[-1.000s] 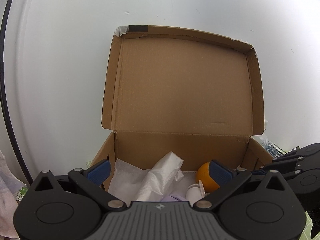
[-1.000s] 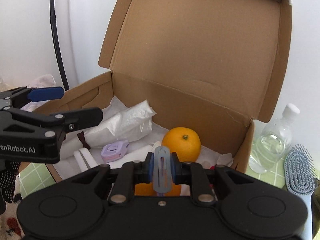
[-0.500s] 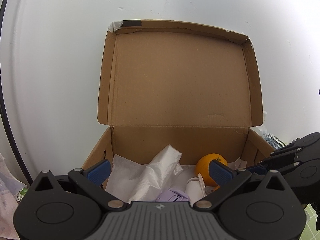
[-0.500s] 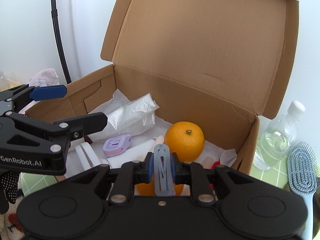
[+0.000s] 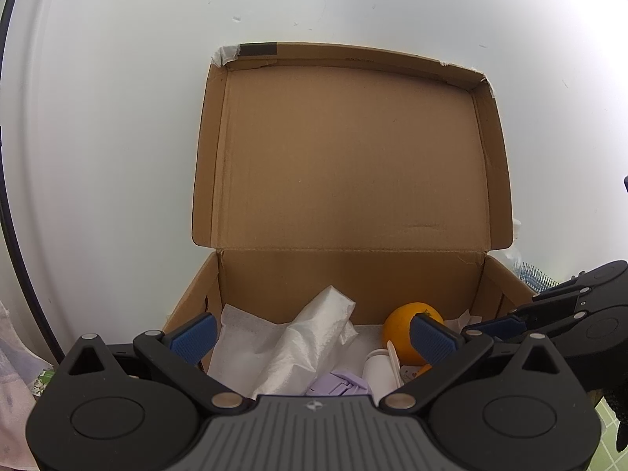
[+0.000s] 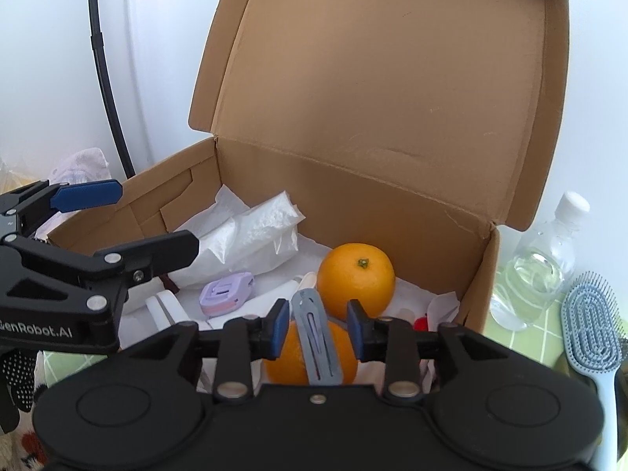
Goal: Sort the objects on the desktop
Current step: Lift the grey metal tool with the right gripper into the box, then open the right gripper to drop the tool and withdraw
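Two claws over the open box point(image 6: 353, 180). Right claw point(image 6: 318, 320): about half open, with a grey hair clip point(image 6: 314, 333) between the pads. Looks loose there, gaps on both sides; hard to tell if touching a pad. Long way of the clip: pointing out from the claw, into the box. Just under the clip, inside the box: an orange point(image 6: 282, 361), a second orange point(image 6: 355, 278) behind. Probably letting the clip drop in. Left claw point(image 5: 314, 333): wide open, holding nothing, by the box's left side.
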Action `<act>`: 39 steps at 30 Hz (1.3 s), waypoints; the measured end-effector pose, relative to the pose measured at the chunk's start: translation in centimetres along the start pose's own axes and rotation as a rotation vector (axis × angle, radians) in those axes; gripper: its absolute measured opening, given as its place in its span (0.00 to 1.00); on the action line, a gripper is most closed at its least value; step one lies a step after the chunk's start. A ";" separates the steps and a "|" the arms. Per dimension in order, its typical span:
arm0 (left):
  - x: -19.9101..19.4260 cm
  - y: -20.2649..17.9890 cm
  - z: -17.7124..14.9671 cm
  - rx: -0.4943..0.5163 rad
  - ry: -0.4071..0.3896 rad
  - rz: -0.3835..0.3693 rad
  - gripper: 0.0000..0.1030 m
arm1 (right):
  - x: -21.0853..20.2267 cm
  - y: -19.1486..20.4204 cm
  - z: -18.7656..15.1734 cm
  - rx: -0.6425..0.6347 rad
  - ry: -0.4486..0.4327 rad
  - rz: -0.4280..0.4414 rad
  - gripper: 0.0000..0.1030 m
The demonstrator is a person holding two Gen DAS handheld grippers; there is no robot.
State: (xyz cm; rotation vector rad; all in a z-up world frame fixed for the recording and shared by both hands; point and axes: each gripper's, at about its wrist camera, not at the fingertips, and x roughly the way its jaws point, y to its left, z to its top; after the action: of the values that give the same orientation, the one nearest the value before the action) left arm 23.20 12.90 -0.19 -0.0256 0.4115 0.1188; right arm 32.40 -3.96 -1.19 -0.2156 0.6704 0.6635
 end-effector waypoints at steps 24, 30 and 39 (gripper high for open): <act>-5.1 -1.6 1.3 -0.047 -0.035 -0.011 1.00 | -6.3 1.0 -0.5 0.004 -0.156 -0.097 0.73; -8.1 -3.7 1.5 -0.029 -0.056 -0.025 1.00 | -9.4 0.2 -1.9 0.033 -0.206 -0.129 0.83; -11.3 -8.2 1.5 0.009 -0.080 -0.113 1.00 | -13.6 -2.6 -6.6 0.100 -0.293 -0.181 0.94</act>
State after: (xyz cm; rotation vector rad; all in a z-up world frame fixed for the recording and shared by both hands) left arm 14.56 3.57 5.73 -0.0347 0.3297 0.0063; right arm 22.72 -15.31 2.31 -0.0822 0.3956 0.4737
